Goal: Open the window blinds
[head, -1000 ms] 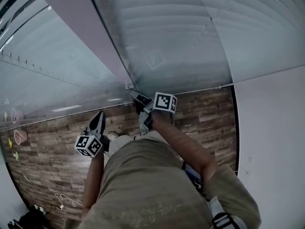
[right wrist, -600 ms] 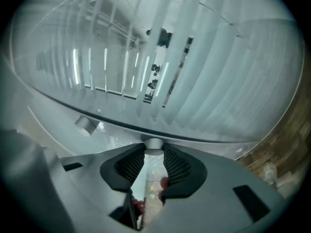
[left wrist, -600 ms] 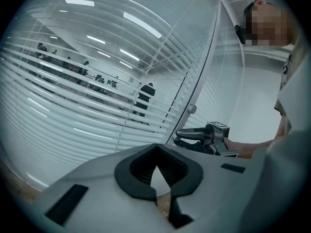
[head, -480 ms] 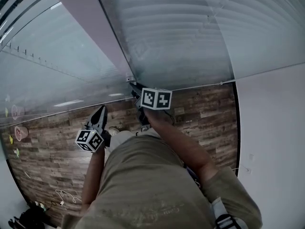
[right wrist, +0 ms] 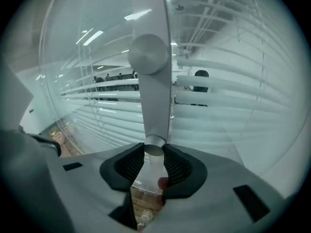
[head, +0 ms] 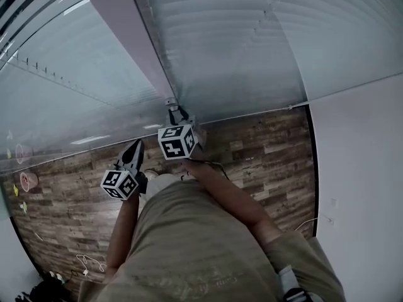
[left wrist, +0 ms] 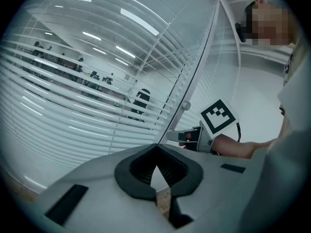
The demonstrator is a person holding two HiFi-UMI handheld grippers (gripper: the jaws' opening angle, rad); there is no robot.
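White slatted blinds [head: 252,36] hang behind glass panes on either side of a grey upright post [head: 135,49]. In the right gripper view the slats [right wrist: 228,101] stand partly apart and people show through them. My right gripper [head: 176,114] is at the foot of the post, shut on a small round knob [right wrist: 154,148]. A second knob [right wrist: 148,55] sits higher on the post [right wrist: 154,101]. My left gripper [head: 133,148] hangs lower left, away from the post, with its jaws together and nothing between them. In the left gripper view the right gripper [left wrist: 174,136] is seen at the post.
Wood-pattern floor [head: 264,150] runs along the base of the glass. A white wall [head: 359,187] closes the right side. Cables [head: 82,260] lie on the floor at lower left. The person's body fills the lower middle of the head view.
The right gripper has rolled about its own line while staying at the knob; its marker cube swung from the right to the left. The left gripper has stayed put.
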